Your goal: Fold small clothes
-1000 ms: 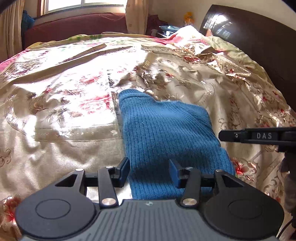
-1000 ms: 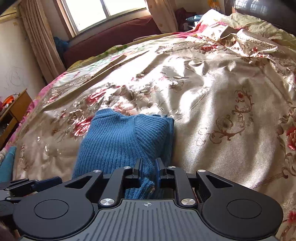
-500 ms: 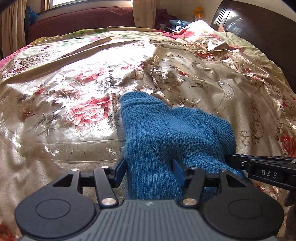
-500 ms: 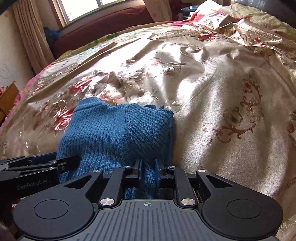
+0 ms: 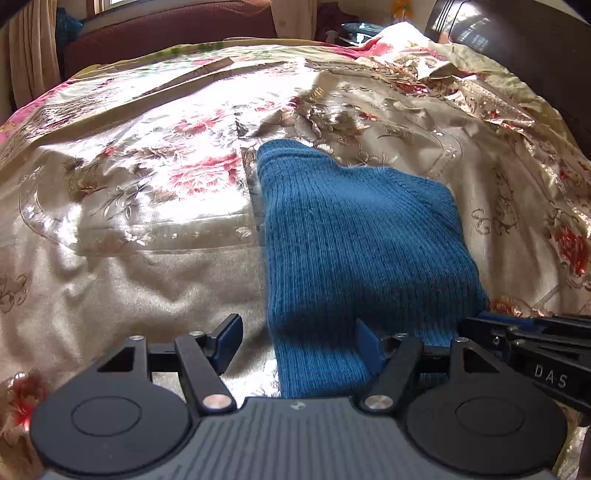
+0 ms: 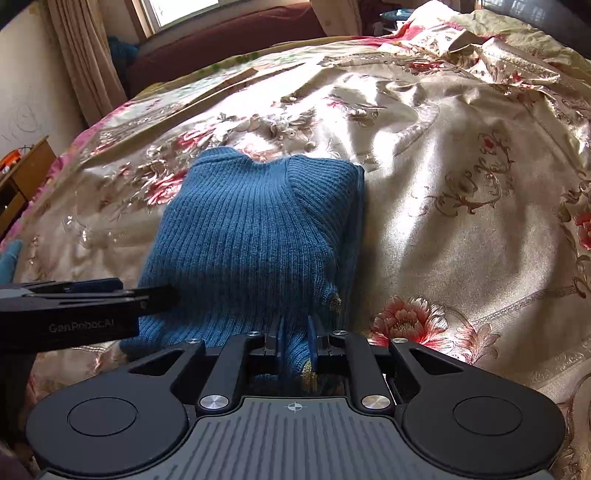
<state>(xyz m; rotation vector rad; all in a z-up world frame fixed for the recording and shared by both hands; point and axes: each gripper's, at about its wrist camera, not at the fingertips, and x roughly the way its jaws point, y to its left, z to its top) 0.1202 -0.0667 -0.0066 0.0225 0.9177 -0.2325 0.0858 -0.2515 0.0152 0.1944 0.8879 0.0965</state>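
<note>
While sun hits it, bed: shiny floral cover (image 5: 155,258), rumpled
sweater (image 5: 354,243): folded, mid-cover
left gripper (image 5: 299,343): just been opening, loose around sweater's edge
right gripper (image 6: 294,341): been closing, pinching sweater
room: window (image 6: 184,11) and curtain (image 6: 81,55) beyond sweater

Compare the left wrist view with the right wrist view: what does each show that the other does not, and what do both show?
Only the left wrist view shows the left gripper from behind, jaws wide and just opening, and the dark headboard. Only the right wrist view shows the right gripper shut on the sweater's near edge, and a wooden cabinet. Both show the blue sweater on the floral bedspread.
</note>
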